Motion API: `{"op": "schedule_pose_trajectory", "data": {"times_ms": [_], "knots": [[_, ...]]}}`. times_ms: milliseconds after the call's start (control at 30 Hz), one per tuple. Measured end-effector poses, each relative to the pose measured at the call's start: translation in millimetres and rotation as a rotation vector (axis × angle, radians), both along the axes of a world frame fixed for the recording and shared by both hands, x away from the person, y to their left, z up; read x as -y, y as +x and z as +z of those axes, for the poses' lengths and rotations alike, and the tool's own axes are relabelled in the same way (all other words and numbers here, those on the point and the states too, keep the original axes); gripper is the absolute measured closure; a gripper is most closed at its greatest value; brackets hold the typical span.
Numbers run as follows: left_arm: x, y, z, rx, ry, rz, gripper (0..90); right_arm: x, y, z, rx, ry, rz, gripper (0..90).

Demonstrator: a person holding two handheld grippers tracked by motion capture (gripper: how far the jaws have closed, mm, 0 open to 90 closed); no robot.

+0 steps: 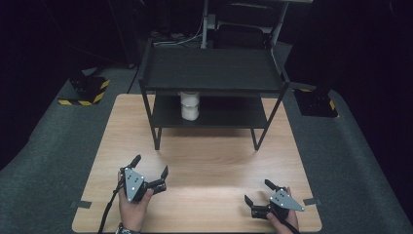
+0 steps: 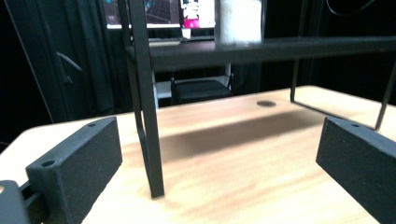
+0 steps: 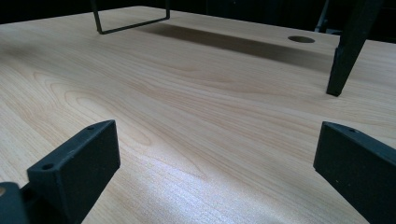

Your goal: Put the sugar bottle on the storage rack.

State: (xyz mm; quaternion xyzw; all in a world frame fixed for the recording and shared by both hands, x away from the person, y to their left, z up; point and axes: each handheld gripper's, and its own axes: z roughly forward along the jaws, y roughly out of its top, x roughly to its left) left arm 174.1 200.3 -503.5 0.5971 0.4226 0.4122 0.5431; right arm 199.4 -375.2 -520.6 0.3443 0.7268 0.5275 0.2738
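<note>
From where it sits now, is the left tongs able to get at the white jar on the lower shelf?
Probably yes. The left tongs are open and empty, and the white jar stands toward the left of the lower shelf, open at the front. The rack's front left leg and the top shelf limit the approach.

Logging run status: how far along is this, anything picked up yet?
Nothing looks done. The white jar stands on the lower shelf of the black rack, untouched. In hand: nothing; the left gripper and right gripper rest open near the front of the table, jaws spread. Any reach, grasp or move is left.
</note>
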Motion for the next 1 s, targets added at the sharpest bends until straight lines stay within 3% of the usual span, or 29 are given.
{"op": "schedule_pose_trajectory", "data": {"times_ms": [300, 433, 633, 1000], "knots": [[-9.1, -10.1, -10.7, -0.066, 0.047, -0.006, 0.5, 0.0, 0.1, 0.1, 0.0, -0.001, 0.001, 0.0], [-12.8, -11.4, -13.5, -0.114, 0.031, -0.005, 0.5, -0.2, 0.1, 0.1, 0.001, -0.002, 0.001, 0.0], [-15.1, -13.7, -16.8, -0.166, 0.047, -0.007, 0.5, -0.3, 0.0, 0.0, 0.001, -0.002, 0.0, 0.0], [-14.5, -12.5, -20.5, -0.222, 0.072, -0.024, 0.5, -0.4, -1.1, -0.3, 0.005, -0.004, -0.002, 0.0]]}}
